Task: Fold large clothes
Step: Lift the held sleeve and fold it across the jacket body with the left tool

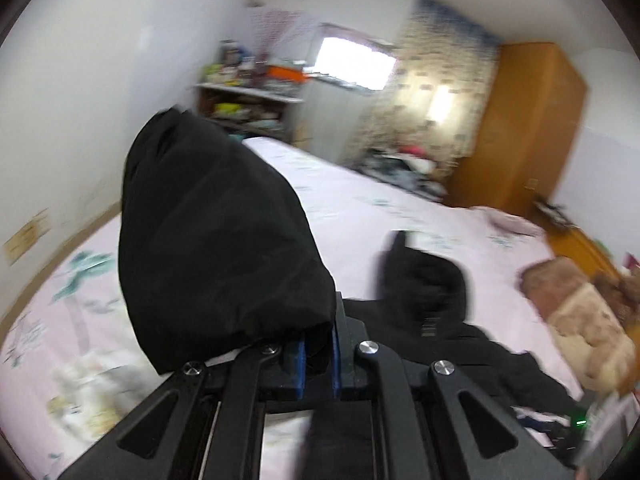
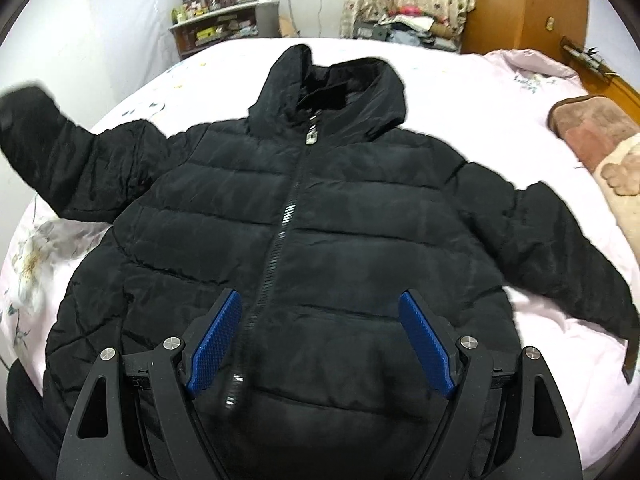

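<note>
At the bottom of the left wrist view, our left gripper (image 1: 318,350) has its blue pads pressed together on a fold of the black jacket's sleeve (image 1: 208,240). The sleeve bulges up and to the left of the tongs and fills the left centre of the frame, raised off the pink bedsheet (image 1: 360,208). The hood (image 1: 424,280) lies further back, right of centre.

In the right wrist view, our right gripper (image 2: 320,340) stands spread wide at the bottom centre, pinching nothing. The jacket (image 2: 320,208) lies front up on the bed, and its zipper (image 2: 286,220) runs up between the pads. Beyond that come the hood at top centre, then a shelf (image 2: 224,28) against the far wall.
</note>
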{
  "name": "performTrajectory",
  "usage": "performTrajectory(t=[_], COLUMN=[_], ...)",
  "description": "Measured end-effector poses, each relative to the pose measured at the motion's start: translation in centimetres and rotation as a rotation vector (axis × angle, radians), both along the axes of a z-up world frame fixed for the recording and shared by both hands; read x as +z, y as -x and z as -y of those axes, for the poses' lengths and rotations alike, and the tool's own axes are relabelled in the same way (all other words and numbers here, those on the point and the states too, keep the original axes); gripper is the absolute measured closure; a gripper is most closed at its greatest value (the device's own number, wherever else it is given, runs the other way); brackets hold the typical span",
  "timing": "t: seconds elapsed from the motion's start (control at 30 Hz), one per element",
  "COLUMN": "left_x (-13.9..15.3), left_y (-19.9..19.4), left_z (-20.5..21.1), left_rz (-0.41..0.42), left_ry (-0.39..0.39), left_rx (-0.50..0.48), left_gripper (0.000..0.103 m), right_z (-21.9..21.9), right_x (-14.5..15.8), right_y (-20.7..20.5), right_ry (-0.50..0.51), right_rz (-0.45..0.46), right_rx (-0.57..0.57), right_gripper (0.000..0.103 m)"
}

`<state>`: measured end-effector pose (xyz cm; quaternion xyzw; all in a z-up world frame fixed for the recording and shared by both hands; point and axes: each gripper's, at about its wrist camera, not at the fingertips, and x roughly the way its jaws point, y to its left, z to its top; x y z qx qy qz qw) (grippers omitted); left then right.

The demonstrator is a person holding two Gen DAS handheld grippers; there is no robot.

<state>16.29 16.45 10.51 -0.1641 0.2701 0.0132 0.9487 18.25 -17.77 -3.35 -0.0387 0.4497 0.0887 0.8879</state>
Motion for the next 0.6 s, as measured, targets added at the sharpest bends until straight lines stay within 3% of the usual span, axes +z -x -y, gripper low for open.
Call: performTrajectory(t=[0.13, 0.27, 0.43, 0.6], left_x=[1.6, 1.1, -2.3, -7.7], left_y=[-2.9, -5.9, -9.2, -10.7], left_z=[5.1, 10.6, 17.5, 21.9], left_rz=[0.019, 0.005, -0.060, -0.174], left_ry=[0.020, 0.059, 0.085, 0.110], left_rx=[-0.143, -0.279, -0.417, -0.510], left_gripper=[0.093, 0.093, 0.093, 0.093], right_z=[2.7, 5.9, 9.4, 12.0], right_x=[0.4, 0.2, -0.2, -0.9], right_y=[0.7, 1.5, 2.4, 3.2], right_ry=[-0.020, -0.046, -0.060, -0.069], right_rz=[0.017, 0.011, 0.002, -0.008], right_rx=[-0.053, -0.118, -0.187, -0.230], right_gripper=[0.022, 0.022, 0.022, 0.022])
